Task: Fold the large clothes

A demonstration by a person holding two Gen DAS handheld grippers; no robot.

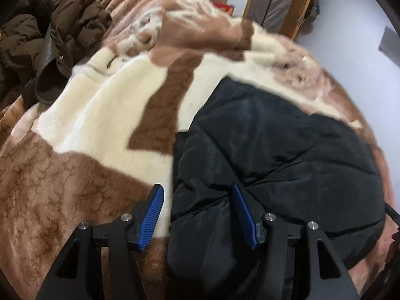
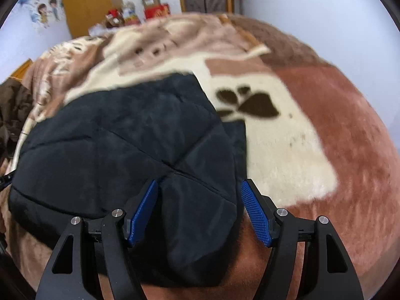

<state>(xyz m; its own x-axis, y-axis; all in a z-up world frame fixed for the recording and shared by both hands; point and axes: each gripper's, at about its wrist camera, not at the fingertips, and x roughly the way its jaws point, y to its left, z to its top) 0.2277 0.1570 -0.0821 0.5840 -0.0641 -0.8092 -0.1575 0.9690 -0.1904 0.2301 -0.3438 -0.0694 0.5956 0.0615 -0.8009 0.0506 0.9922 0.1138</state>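
Bedroom, pale walls. Plush blanket (image 1: 87,125) in brown, tan and cream covers the bed and fills most of both views; a dark leaf motif (image 2: 250,103) sits on a cream panel in the right wrist view.

Black quilted jacket (image 1: 275,155) lies on the blanket in a compact bundle, stitched seams crossing its top surface. In the right wrist view the same jacket (image 2: 120,145) sits left of centre, its near edge running down between the fingers.

Left gripper (image 1: 197,197): jaws spread wide. Left blue pad (image 1: 152,218) is over bare blanket, just off the jacket's left edge; the right pad presses into the padded fabric, which puckers around it. The jacket's left edge sits between the 2 pads, but they are not closed on it.

Right gripper (image 2: 200,195): jaws likewise spread wide. Left pad (image 2: 142,215) lies against the jacket top near where the seams meet; the right pad sits at the jacket's right edge, over blanket. A fold of jacket lies between the pads, not clamped.

Brown puffer coat (image 1: 45,35) heaped at the far left of the bed, well apart from the black jacket.

Background: wooden cabinet (image 2: 85,5), cartoon wall stickers (image 2: 43,12), red boxes (image 2: 157,11) and a wood-framed door (image 1: 280,2). Both views are somewhat blurred.
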